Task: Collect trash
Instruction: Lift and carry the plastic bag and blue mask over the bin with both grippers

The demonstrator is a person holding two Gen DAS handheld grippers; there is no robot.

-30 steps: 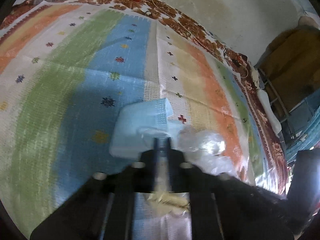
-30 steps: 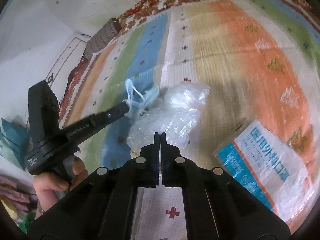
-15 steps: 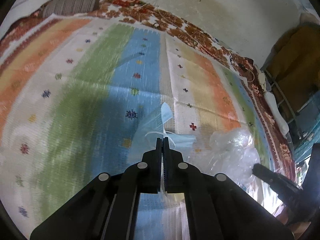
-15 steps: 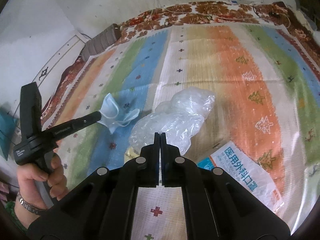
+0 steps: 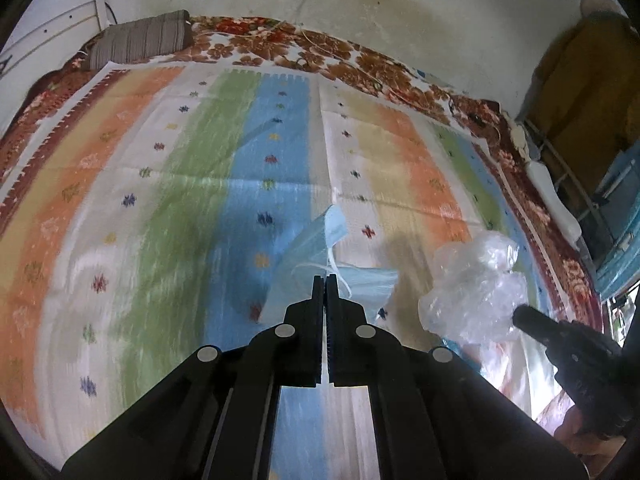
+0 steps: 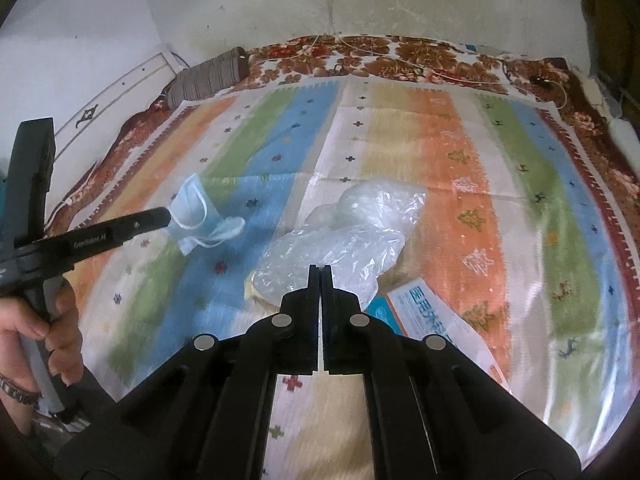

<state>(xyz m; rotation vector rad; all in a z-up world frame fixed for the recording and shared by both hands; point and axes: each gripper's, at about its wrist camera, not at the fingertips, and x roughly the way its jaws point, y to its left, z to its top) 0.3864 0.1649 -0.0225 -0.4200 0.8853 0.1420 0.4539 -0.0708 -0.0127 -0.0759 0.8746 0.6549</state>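
Striped mat under two clenched grippers

Woven plastic mat (image 6: 472, 184) in orange, green and blue stripes spread below, over floral red-brown bedding (image 6: 400, 56); stained wall (image 5: 360, 4) beyond. Left gripper (image 5: 325, 280) clamped on pale blue face mask (image 5: 320, 248), right gripper (image 6: 320, 270) pinching crumpled clear plastic bag (image 6: 348, 236), both ahead of fingertips.

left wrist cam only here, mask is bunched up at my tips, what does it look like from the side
Observer: In the right wrist view the blue face mask hangs from the tip of the left gripper, with its white ear loops dangling loose.
Operator: ok, any trash on the mat i'm missing
Observer: Yes. A white and blue printed packet lies flat on the striped mat, next to the clear plastic bag. The right gripper partly hides it.
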